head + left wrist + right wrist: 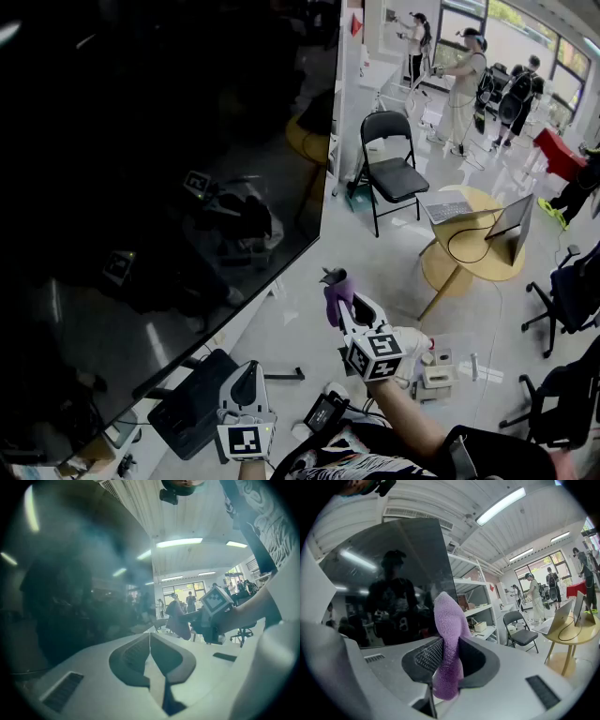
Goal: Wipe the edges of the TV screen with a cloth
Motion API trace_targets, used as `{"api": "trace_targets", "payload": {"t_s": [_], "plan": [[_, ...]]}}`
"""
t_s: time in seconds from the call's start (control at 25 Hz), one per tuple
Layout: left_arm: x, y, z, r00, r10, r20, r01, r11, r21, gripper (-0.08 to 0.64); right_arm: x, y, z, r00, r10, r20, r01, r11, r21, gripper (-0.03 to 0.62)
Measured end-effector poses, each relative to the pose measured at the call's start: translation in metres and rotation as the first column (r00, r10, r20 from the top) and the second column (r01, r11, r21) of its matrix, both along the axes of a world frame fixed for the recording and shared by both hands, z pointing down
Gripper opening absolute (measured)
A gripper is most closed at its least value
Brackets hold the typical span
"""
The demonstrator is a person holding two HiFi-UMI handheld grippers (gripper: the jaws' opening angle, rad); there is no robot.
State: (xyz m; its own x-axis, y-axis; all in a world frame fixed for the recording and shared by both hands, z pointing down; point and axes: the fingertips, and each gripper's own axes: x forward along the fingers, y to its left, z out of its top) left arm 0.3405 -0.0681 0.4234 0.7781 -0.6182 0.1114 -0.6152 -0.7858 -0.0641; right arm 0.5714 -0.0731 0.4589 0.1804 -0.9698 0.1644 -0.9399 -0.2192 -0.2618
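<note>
A large dark TV screen (141, 187) fills the left of the head view; its right edge (328, 159) runs down toward the lower left. My right gripper (335, 281) is shut on a purple cloth (337, 298), held just right of the screen's lower right corner, apart from it. In the right gripper view the purple cloth (449, 648) stands pinched between the jaws, with the TV screen (393, 583) ahead to the left. My left gripper (247, 380) sits low, below the screen, jaws shut and empty. In the left gripper view the left gripper (150, 644) points toward the dark screen (70, 597).
A black folding chair (389, 169) stands right of the screen. A round wooden table (473, 239) holds a laptop and a monitor. Several people stand at the far back by the windows. Office chairs (562, 300) sit at the right. A dark TV base (192, 403) lies below.
</note>
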Motion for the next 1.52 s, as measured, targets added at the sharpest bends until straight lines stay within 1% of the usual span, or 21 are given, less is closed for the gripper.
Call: {"api": "trace_targets", "payload": {"t_s": [0.16, 0.32, 0.36, 0.48, 0.52, 0.56, 0.68, 0.76, 0.92, 1.12, 1.28, 1.36, 1.44, 1.52], "plan": [[0.035, -0.031, 0.0, 1.0, -0.021, 0.008, 0.021, 1.0, 0.005, 0.018, 0.026, -0.033, 0.001, 1.0, -0.015, 0.009, 0.015, 1.0, 0.008, 0.109], [0.065, -0.062, 0.0, 0.998, -0.066, 0.008, 0.066, 0.998, 0.013, 0.018, 0.047, -0.062, -0.003, 0.998, -0.059, -0.016, 0.059, 0.998, 0.016, 0.109], [0.072, -0.067, 0.0, 0.997, -0.078, 0.02, 0.078, 0.997, 0.017, 0.018, 0.052, -0.068, -0.003, 0.997, -0.071, -0.019, 0.071, 0.997, 0.016, 0.109], [0.088, -0.071, 0.009, 0.99, -0.098, 0.101, 0.095, 0.995, 0.039, 0.018, 0.063, -0.077, -0.002, 0.993, -0.113, -0.034, 0.113, 0.994, 0.007, 0.109], [0.093, -0.071, 0.01, 0.989, -0.108, 0.105, 0.104, 0.994, 0.041, 0.018, 0.066, -0.079, -0.002, 0.991, -0.124, -0.04, 0.124, 0.992, 0.005, 0.109], [0.098, -0.073, 0.009, 0.988, -0.121, 0.098, 0.117, 0.992, 0.04, 0.018, 0.071, -0.082, -0.001, 0.991, -0.129, -0.045, 0.129, 0.992, 0.006, 0.109], [0.112, -0.087, 0.001, 0.984, -0.173, 0.038, 0.172, 0.985, 0.032, 0.018, 0.087, -0.096, 0.003, 0.991, -0.127, -0.039, 0.128, 0.992, 0.014, 0.109], [0.116, -0.092, 0.0, 0.98, -0.2, 0.016, 0.199, 0.98, 0.03, 0.018, 0.095, -0.103, 0.006, 0.991, -0.133, -0.024, 0.134, 0.991, 0.017, 0.109], [0.117, -0.1, -0.004, 0.972, -0.236, -0.005, 0.236, 0.97, 0.056, 0.018, 0.11, -0.114, 0.003, 0.993, -0.119, -0.018, 0.119, 0.992, 0.047, 0.109], [0.101, -0.103, -0.009, 0.957, -0.289, -0.023, 0.29, 0.955, 0.064, 0.018, 0.107, -0.122, -0.005, 0.99, -0.136, -0.037, 0.138, 0.988, 0.063, 0.109], [0.091, -0.105, -0.007, 0.946, -0.324, -0.004, 0.324, 0.945, 0.051, 0.018, 0.101, -0.127, -0.007, 0.987, -0.152, -0.045, 0.155, 0.985, 0.07, 0.109], [0.088, -0.105, -0.001, 0.946, -0.325, 0.026, 0.323, 0.945, 0.051, 0.018, 0.097, -0.128, -0.004, 0.985, -0.162, -0.056, 0.165, 0.984, 0.062, 0.109], [0.086, -0.106, 0.002, 0.944, -0.329, 0.029, 0.328, 0.944, 0.045, 0.018, 0.095, -0.131, 0.001, 0.984, -0.168, -0.06, 0.171, 0.984, 0.054, 0.109], [0.086, -0.106, 0.006, 0.943, -0.329, 0.051, 0.327, 0.944, 0.042, 0.018, 0.096, -0.135, 0.005, 0.983, -0.174, -0.056, 0.177, 0.983, 0.049, 0.109]]}}
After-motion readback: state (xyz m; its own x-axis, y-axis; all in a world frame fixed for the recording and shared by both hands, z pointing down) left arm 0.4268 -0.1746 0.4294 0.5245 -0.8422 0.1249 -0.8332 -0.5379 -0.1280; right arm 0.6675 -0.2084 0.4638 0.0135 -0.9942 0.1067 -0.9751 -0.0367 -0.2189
